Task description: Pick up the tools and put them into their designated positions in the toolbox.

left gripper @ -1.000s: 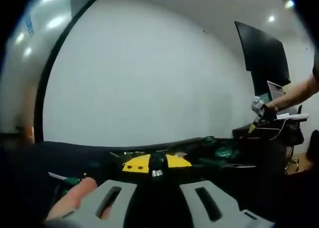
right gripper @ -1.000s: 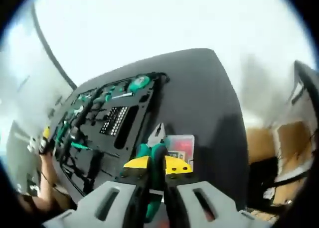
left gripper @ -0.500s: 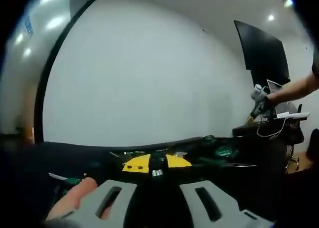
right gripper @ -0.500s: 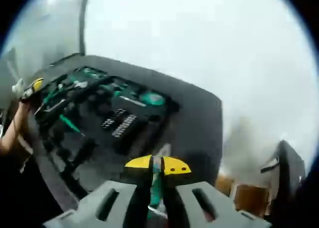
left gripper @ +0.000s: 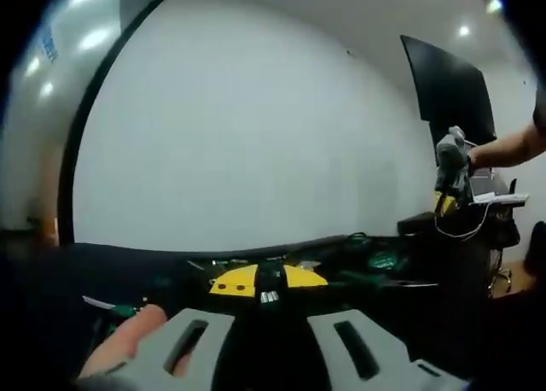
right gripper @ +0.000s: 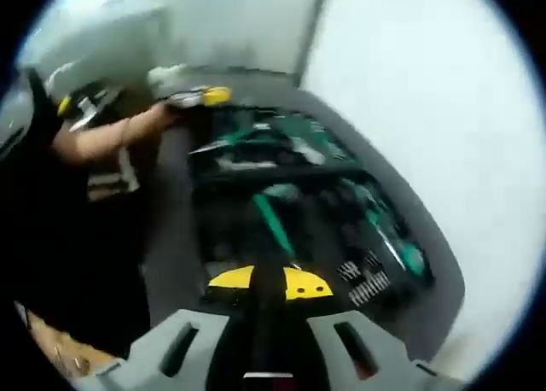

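Right gripper (right gripper: 268,290): jaws narrow, held above the open black toolbox with green-handled tools (right gripper: 316,195) at frame centre; any grip cannot be told. Left gripper (left gripper: 267,287): jaws drawn close together, low beside the dark table (left gripper: 102,263).

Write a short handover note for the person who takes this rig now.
Left gripper: jaws shut, low at the table edge, beside the toolbox.
Right gripper: raised above the open toolbox; blur hides whether it grips anything.
Done: many tools lie in the toolbox, among them a green tool.
Left: check the right gripper for a tool and seat it; look for loose tools.
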Action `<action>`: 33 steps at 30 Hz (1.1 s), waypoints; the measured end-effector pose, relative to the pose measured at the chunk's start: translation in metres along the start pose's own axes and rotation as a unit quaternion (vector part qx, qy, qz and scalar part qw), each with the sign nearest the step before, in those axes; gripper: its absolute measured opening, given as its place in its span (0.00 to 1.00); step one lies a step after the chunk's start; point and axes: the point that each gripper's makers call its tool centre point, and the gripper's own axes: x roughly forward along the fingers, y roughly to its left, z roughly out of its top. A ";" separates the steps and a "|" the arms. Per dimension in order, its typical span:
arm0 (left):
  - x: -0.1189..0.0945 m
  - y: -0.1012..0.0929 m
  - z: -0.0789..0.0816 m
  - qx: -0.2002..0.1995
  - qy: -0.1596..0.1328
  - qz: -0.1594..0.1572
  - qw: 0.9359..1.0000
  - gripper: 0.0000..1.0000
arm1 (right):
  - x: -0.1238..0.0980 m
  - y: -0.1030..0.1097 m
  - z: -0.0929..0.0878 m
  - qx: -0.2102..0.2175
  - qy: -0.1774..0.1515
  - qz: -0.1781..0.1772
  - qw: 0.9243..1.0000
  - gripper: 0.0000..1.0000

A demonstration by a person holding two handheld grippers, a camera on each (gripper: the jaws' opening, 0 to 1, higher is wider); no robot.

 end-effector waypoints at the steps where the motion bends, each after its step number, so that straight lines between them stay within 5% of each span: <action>1: 0.000 0.000 0.000 0.000 0.000 0.000 1.000 0.11 | 0.008 0.003 -0.002 -0.023 0.016 0.000 1.000 0.15; 9: -0.001 0.001 0.003 -0.007 -0.007 0.000 1.000 0.11 | 0.047 0.014 -0.018 -0.079 0.075 0.035 0.993 0.15; 11: -0.001 0.001 0.003 -0.006 -0.007 0.000 1.000 0.11 | 0.049 0.013 -0.017 -0.081 0.077 0.039 0.993 0.08; 13: 0.000 0.000 0.003 -0.005 -0.007 0.000 1.000 0.11 | 0.046 0.020 -0.017 -0.029 0.089 0.067 0.993 0.07; 19: -0.001 0.001 0.004 -0.007 -0.009 0.001 1.000 0.11 | 0.037 0.033 -0.012 0.000 0.083 0.104 0.991 0.06; 30: 0.000 0.001 0.001 -0.001 -0.004 0.001 1.000 0.11 | 0.017 0.020 -0.009 0.031 0.067 0.111 0.991 0.05; 33: 0.000 0.002 0.001 0.000 -0.003 0.001 1.000 0.11 | 0.012 0.011 -0.011 0.070 0.049 0.110 0.990 0.05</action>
